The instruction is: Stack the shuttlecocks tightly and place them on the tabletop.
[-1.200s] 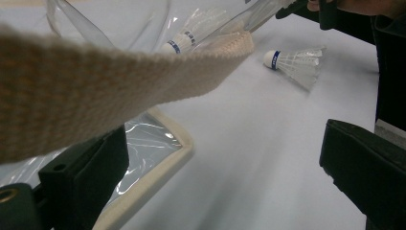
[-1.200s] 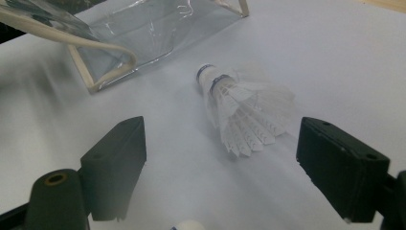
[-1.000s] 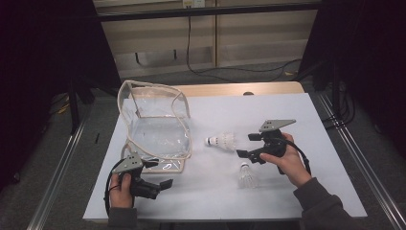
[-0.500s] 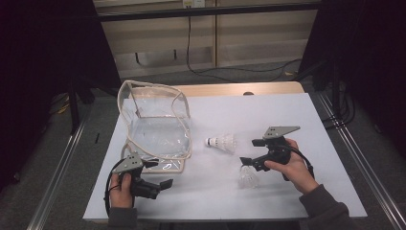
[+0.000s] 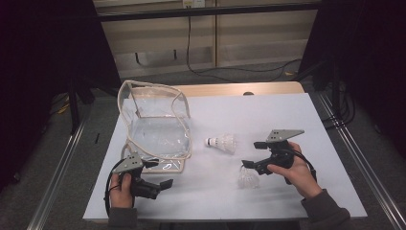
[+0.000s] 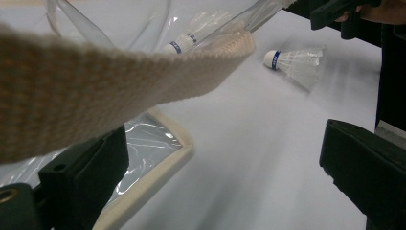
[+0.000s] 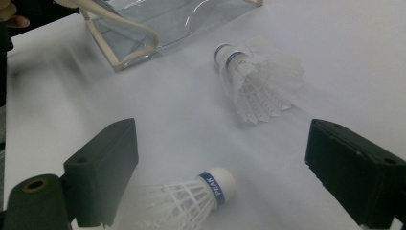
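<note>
White sheeting covers the table, and from the high view there is bare room across its right half and along the near edge. The clear bag with cream trim stands at the left. The far shuttlecock lies just right of it. The near shuttlecock sits under the right gripper, whose jaws stand apart. The left gripper rests near the front edge by the bag's corner.

In the left gripper view its jaws are wide apart with nothing pressed between them; a woven cream strap crosses above one jaw, and open sheet lies ahead.

In the right gripper view the near shuttlecock lies between the parted jaws, untouched, cork with a blue band, white feathers blurred
</note>
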The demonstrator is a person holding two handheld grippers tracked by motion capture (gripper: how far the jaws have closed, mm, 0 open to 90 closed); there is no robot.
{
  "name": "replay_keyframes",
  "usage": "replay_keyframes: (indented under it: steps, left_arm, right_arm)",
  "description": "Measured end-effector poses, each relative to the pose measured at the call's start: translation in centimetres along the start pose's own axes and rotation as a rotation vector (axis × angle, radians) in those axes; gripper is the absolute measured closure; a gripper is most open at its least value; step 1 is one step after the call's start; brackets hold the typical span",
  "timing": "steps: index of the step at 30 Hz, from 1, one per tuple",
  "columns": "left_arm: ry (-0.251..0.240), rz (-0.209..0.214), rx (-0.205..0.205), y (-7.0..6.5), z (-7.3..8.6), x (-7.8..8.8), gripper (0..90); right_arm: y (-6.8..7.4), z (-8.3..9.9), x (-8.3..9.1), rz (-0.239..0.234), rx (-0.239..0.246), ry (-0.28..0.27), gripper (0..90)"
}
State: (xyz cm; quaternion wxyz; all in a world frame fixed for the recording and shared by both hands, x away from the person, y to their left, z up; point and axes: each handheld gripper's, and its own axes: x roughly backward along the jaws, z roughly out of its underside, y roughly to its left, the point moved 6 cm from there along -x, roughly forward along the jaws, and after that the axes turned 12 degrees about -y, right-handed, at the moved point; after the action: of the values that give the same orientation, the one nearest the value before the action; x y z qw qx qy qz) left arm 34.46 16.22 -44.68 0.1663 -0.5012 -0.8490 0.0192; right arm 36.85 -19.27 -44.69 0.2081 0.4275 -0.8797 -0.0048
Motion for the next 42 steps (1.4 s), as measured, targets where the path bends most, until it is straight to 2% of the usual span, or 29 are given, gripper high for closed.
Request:
replay_keyframes:
  steps: [13, 34, 42]
  left_arm:
    - [0.004, -0.005, -0.006, 0.0, 0.0, 0.1, 3.1]
    - [0.010, -0.003, -0.008, -0.2, 0.0, 0.0, 3.1]
    - [0.008, -0.004, -0.012, -0.1, 0.0, 0.1, 3.1]
  right_arm:
    - [0.1, 0.8, 0.8, -0.018, -0.014, -0.019, 9.0]
    - [1.5, 1.4, 1.1, -0.060, 0.036, 0.008, 7.5]
    - [1.6, 1.6, 1.0, -0.057, 0.051, 0.012, 7.5]
